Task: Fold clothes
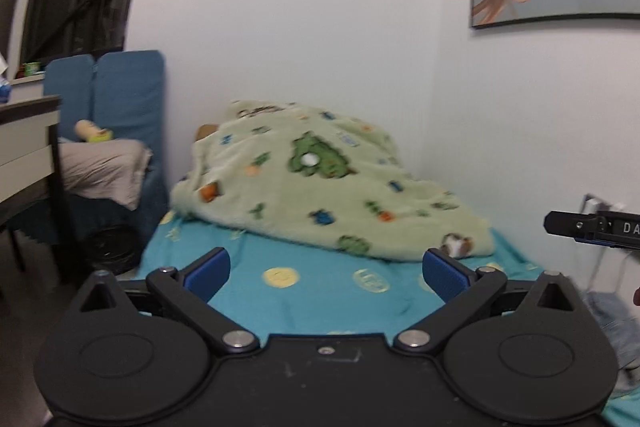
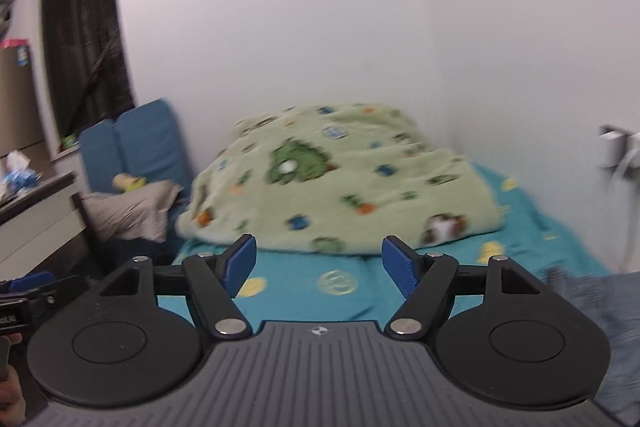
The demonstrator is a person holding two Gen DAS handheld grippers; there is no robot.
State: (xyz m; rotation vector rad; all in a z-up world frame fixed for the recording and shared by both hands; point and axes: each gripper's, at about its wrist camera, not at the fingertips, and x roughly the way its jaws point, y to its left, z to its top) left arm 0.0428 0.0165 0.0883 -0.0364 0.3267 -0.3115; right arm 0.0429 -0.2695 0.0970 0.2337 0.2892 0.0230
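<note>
Left gripper [image 1: 326, 269] fingers spread wide, empty; right gripper [image 2: 319, 269] fingers apart, empty. Beyond: teal patterned bedsheet [image 1: 320, 291], rumpled pale-green fleece blanket [image 1: 320, 179] far against wall. Crumpled blue denim garment [image 2: 592, 311] near right.

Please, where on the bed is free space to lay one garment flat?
Free: the teal sheet between the green blanket and both open grippers, left and right. Crowded: the blanket heap against the wall, and blue clothing at the right edge.

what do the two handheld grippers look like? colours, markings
Both are black with round linkage discs, silver pivot screws and blue textured fingers. The left gripper has a smooth black deck; the right gripper has a ribbed grey deck with a small compass-like mark. White lettering shows on the right gripper's side in the left view.
</note>
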